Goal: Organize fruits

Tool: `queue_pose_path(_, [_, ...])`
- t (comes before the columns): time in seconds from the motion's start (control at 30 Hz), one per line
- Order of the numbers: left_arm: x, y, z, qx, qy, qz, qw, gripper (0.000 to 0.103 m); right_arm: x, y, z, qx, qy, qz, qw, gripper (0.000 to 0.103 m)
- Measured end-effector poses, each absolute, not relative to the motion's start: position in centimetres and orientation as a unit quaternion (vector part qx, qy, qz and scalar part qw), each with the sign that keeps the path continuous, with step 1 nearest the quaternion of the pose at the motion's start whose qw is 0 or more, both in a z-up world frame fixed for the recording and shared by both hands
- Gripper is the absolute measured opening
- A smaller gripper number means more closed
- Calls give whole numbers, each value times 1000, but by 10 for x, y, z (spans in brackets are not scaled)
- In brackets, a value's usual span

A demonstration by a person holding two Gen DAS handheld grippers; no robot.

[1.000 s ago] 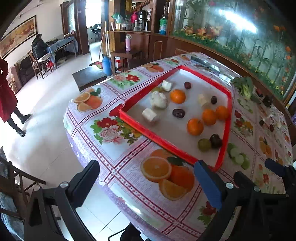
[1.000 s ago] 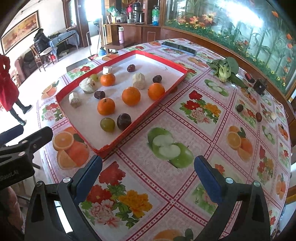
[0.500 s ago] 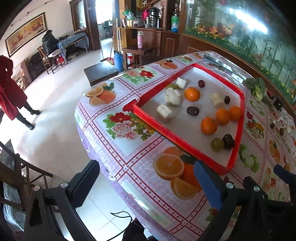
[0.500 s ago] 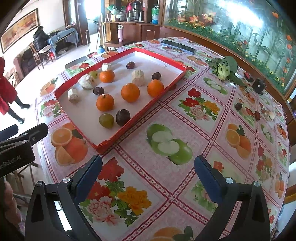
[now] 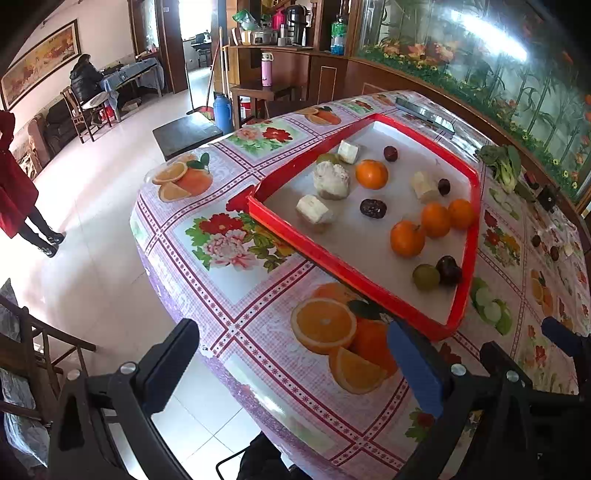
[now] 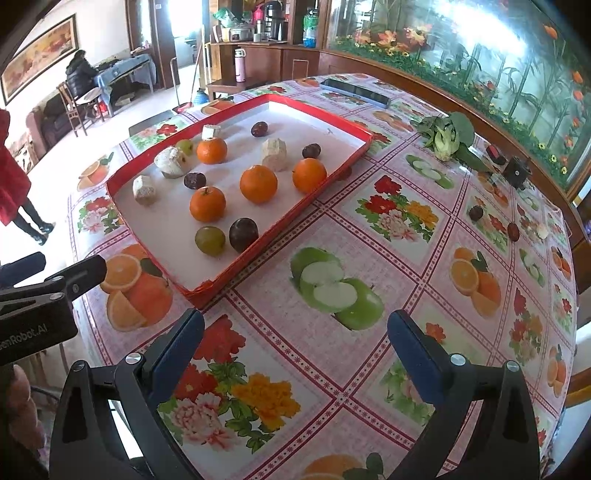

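— Both tongs, left tongs [image 5: 291, 363] and right tongs [image 6: 295, 354], have drifted sideways; jaws wide apart, empty.
— Progress? 
— Hardly begun, I judge: fruits sit mixed in the red tray [image 6: 280, 221]; a few lie loose on the tabletop [image 6: 406, 266].

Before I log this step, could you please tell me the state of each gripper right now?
Left gripper: open, holding nothing.
Right gripper: open, holding nothing.

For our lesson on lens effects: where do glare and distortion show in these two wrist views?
Left wrist view: the table edge bows strongly and the sunlit floor washes out. Right wrist view: glare streaks the glass panel; the red tray stays sharp.
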State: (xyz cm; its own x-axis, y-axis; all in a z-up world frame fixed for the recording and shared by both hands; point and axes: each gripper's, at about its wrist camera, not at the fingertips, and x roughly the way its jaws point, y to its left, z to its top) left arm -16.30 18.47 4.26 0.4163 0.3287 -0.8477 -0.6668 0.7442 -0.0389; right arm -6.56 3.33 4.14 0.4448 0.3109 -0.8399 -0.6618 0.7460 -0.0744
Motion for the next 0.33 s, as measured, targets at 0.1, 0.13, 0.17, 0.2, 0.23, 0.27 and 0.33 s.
queue_pose_path(0.1, [-162, 184, 42, -186, 449, 303, 820, 103, -65, 35, 41, -204, 438, 296, 824, 100])
queue_pose_path(0.13, [-162, 184, 42, -186, 451, 303, 819, 103, -66, 36, 41, -205, 437, 296, 824, 100])
queue_pose_path(0.17, [-161, 185, 41, -186, 454, 301, 818, 103, -66, 37, 40, -206, 437, 296, 824, 100])
queue_pose_path(0.2, [-161, 185, 41, -187, 455, 300, 817, 103, -66, 37, 41, -207, 436, 296, 824, 100])
queue_pose_path(0.23, [-160, 185, 41, -187, 456, 300, 817, 103, -66, 37, 41, -207, 436, 296, 824, 100])
queue_pose_path(0.27, [-160, 184, 41, -185, 457, 302, 816, 103, -65, 37, 41, -208, 436, 297, 824, 100])
queue_pose_path(0.33, [-159, 183, 41, -179, 456, 304, 817, 103, -65, 38, 41, -208, 435, 297, 824, 100])
